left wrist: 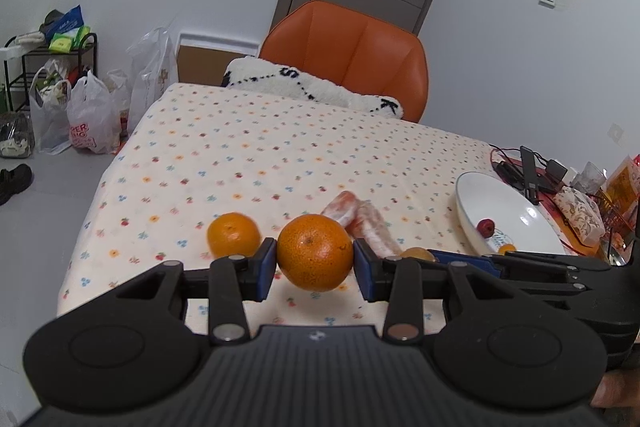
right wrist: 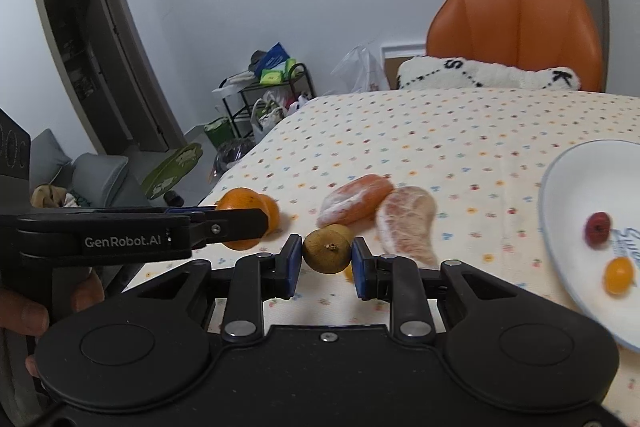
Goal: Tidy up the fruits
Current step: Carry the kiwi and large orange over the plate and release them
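Note:
My left gripper (left wrist: 315, 261) is shut on a large orange (left wrist: 315, 251), low over the flowered tablecloth (left wrist: 248, 155). A second orange (left wrist: 233, 234) lies just to its left. Two peeled citrus segments (left wrist: 362, 217) lie behind it. My right gripper (right wrist: 326, 259) is shut on a small brown-green round fruit (right wrist: 327, 251). In the right wrist view the left gripper (right wrist: 256, 221) comes in from the left, partly hiding the oranges (right wrist: 240, 201). The peeled segments (right wrist: 408, 223) lie just beyond. At the right, a white plate (right wrist: 568, 187) holds a small red fruit (right wrist: 597, 225) and a small yellow fruit (right wrist: 619, 275).
An orange chair (left wrist: 352, 55) with a white cushion (left wrist: 312, 87) stands at the table's far side. Cables, a phone, a glass and packets (left wrist: 560, 183) crowd the right edge behind the plate (left wrist: 516, 211). Bags and a rack (left wrist: 60, 99) stand on the floor to the left.

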Available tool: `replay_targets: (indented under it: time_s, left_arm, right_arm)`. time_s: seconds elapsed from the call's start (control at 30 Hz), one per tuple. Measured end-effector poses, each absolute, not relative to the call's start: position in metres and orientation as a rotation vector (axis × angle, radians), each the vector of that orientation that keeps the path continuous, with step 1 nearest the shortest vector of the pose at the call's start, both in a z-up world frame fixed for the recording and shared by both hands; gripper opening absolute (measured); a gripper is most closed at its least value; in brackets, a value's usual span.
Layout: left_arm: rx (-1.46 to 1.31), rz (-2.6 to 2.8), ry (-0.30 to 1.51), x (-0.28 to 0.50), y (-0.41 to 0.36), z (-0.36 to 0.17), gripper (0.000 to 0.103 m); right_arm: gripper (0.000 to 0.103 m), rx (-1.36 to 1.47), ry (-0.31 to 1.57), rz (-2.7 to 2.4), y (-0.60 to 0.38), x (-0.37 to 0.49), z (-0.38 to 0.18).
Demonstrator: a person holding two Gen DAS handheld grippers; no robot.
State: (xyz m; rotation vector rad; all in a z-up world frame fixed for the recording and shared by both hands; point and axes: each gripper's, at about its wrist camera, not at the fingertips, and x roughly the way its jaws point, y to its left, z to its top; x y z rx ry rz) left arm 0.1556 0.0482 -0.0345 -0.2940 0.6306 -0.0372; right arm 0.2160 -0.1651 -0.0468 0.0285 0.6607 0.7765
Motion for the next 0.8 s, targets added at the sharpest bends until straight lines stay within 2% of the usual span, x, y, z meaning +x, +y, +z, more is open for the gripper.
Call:
replay_targets:
  time_s: [0.8]
  left_arm:
    - [-0.208,-0.129,0.608,0.177,-0.04,-0.015,0.039]
  right_arm:
    - [0.025,0.118,0.587,0.608,-0.277,0.219,-0.038]
